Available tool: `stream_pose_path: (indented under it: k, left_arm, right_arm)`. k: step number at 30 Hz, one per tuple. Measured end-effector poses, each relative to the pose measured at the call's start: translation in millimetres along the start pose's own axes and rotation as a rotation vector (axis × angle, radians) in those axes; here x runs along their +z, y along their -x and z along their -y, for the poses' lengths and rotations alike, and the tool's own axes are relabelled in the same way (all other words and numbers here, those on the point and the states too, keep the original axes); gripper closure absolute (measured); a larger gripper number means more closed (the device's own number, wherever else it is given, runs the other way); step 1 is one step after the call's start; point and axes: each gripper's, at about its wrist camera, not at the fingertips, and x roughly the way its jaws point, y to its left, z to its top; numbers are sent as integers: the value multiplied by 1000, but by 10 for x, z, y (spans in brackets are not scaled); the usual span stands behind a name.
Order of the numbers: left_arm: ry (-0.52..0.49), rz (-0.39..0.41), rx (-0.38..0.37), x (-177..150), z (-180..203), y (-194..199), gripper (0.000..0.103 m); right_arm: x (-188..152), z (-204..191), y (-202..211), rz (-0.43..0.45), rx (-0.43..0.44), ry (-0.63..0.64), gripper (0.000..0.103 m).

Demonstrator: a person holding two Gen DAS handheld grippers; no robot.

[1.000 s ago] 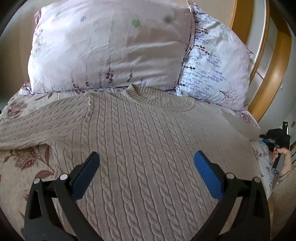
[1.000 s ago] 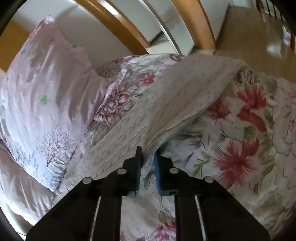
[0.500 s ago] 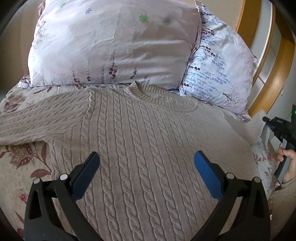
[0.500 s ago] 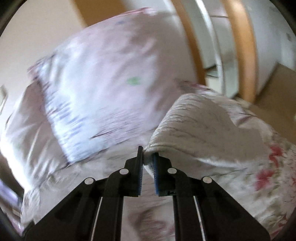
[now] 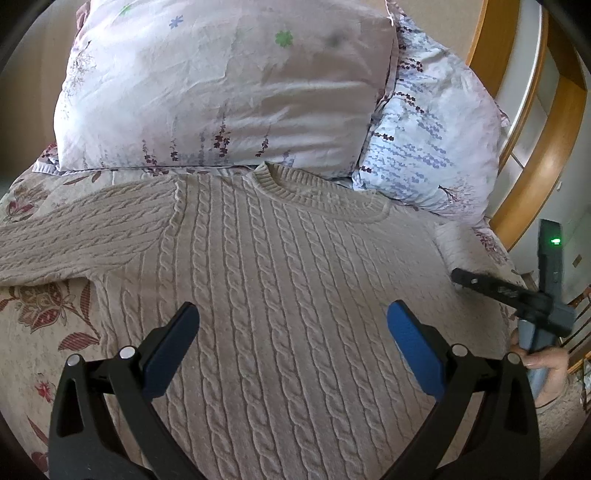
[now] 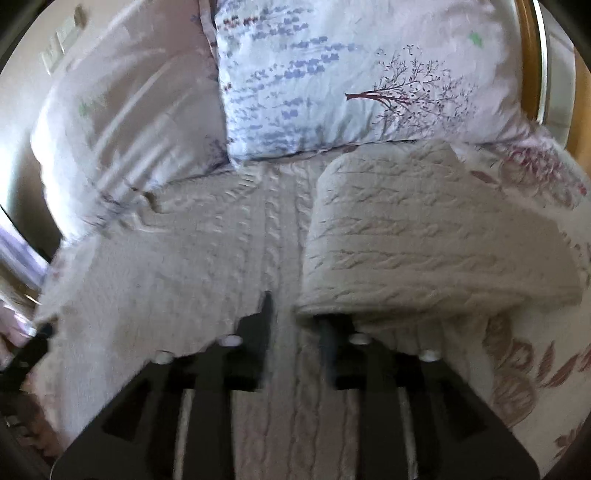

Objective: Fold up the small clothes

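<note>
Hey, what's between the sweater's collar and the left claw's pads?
Only bare cable-knit sweater front lies between its collar and the open left claw, per the left wrist view.

We find no text, label, brand, number or sign that can be read in either view. In the left wrist view, at the right edge of the frame, a dark device [image 5: 550,266] carries a small green light, with no lettering we can make out beside it. The black bar [image 5: 495,288] next to it shows faint pale marks, too small for us to read. In the right wrist view, at the upper left of the frame, a pale wall plate [image 6: 61,35] appears, blurred, with nothing legible on it. The pillows [image 5: 221,88] bear only printed flowers and branches.
</note>
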Motion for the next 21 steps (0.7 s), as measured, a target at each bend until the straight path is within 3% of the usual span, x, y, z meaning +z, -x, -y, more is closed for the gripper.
stream_pose_path:
  k: [1, 5, 8, 11, 14, 16, 19, 21]
  left_arm:
    - [1, -1, -2, -6, -2, 0, 2]
    - [7, -8, -9, -19, -17, -5, 2]
    - [4, -13, -11, -14, -20, -12, 2]
    - [-23, -18, -11, 2, 15, -11, 2]
    - [-37, -2, -9, 5, 51, 8, 2]
    - [-41, 3, -12, 5, 62, 25, 2]
    - [-25, 6, -34, 6, 37, 37, 2]
    - [-9, 11, -41, 11, 7, 47, 2]
  right_arm:
    - [-3, 38, 57, 6, 11, -26, 37]
    - [-93, 399, 478, 76, 89, -206, 36]
    - [-145, 898, 677, 110, 79, -450, 38]
    - [-216, 1408, 722, 120, 44, -663, 50]
    - [-238, 1680, 613, 119, 42, -779, 55]
    - [-230, 1761, 560, 143, 54, -811, 63]
    - [-139, 1800, 549, 188, -17, -803, 69]
    - [-61, 1831, 561, 205, -92, -766, 86]
